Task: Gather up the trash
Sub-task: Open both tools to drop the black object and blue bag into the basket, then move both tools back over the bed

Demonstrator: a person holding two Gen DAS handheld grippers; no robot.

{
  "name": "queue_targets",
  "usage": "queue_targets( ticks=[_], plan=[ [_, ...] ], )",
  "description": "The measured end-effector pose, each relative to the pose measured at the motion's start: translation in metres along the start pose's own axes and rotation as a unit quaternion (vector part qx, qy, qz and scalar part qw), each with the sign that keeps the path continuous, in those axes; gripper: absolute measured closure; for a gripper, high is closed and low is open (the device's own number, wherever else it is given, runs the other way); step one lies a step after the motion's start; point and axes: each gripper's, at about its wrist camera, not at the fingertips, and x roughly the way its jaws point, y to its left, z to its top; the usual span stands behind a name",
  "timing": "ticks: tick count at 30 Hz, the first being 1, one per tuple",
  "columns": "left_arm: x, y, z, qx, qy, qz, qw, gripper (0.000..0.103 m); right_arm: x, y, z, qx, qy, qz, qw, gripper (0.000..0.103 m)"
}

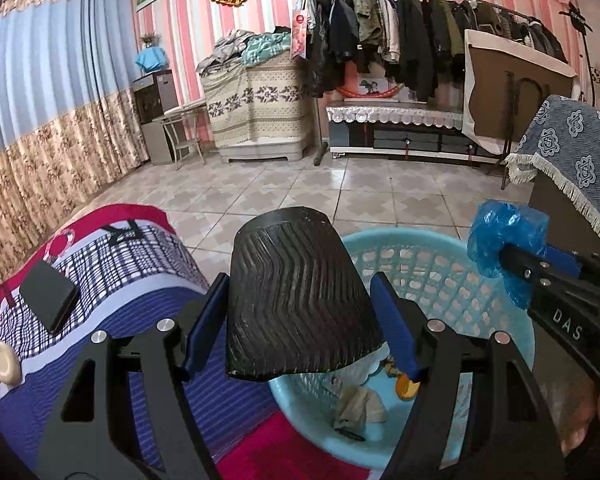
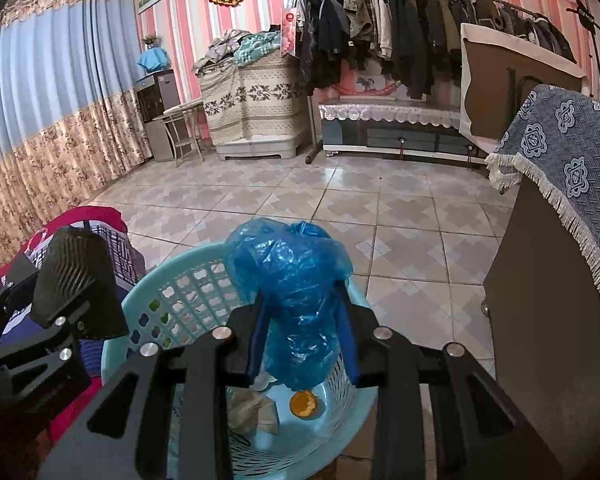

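The left gripper is clamping a stiff black ribbed piece; the right gripper is pinching a light, crinkly blue plastic bag mid-bundle, over the basket

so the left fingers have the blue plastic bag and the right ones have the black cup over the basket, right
Swapped. In the left wrist view the left fingers grip the black cup; the right wrist view shows the right fingers holding the blue plastic bag over the basket.
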Motion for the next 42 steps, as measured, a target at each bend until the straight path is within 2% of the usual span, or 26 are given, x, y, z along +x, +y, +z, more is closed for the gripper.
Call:
queue_targets(
  ticks=[9,10,12,15,20,24,35,37,38,40,42],
  plan=[
    [0.008,-0.013,0.006,0.008,-0.006,0.000,1.0000,0.032,0.001,-0.002,0.001,0.002,0.000,0.000,1.000,0.072],
    [0.007,-0.012,0.006,0.007,-0.009,0.000,0.9999,0.031,0.001,-0.003,0.001,0.002,0.001,-0.001,1.000,0.072],
    [0.005,-0.012,0.007,0.006,-0.014,0.006,0.9999,0.019,0.002,-0.003,0.001,0.004,0.002,0.000,1.000,0.072],
    [0.002,-0.009,0.009,0.004,-0.020,0.019,0.9996,0.016,0.003,-0.001,-0.001,0.000,0.002,0.000,1.000,0.072],
    [-0.005,0.008,0.007,-0.024,-0.019,0.041,0.9987,0.010,0.006,0.002,-0.003,-0.005,0.005,0.001,1.000,0.071],
    [-0.011,0.024,0.005,-0.046,-0.016,0.051,0.9975,0.010,0.007,0.008,-0.004,-0.011,0.007,0.004,1.000,0.071],
    [-0.038,0.056,0.004,-0.056,-0.029,0.080,0.9948,0.007,0.013,0.038,-0.002,-0.033,0.013,0.034,0.999,0.069],
    [-0.042,0.065,0.004,-0.065,-0.029,0.082,0.9941,0.006,0.013,0.047,-0.001,-0.043,0.015,0.038,0.998,0.056],
    [-0.044,0.069,0.004,-0.070,-0.028,0.082,0.9938,0.006,0.010,0.052,-0.002,-0.050,0.012,0.036,0.998,0.053],
    [-0.046,0.075,0.004,-0.075,-0.027,0.082,0.9934,0.006,0.005,0.059,-0.001,-0.055,0.004,0.035,0.998,0.035],
    [-0.052,0.080,0.004,-0.075,-0.030,0.087,0.9929,0.006,-0.002,0.065,0.002,-0.061,-0.007,0.030,0.998,0.027]
  ],
)
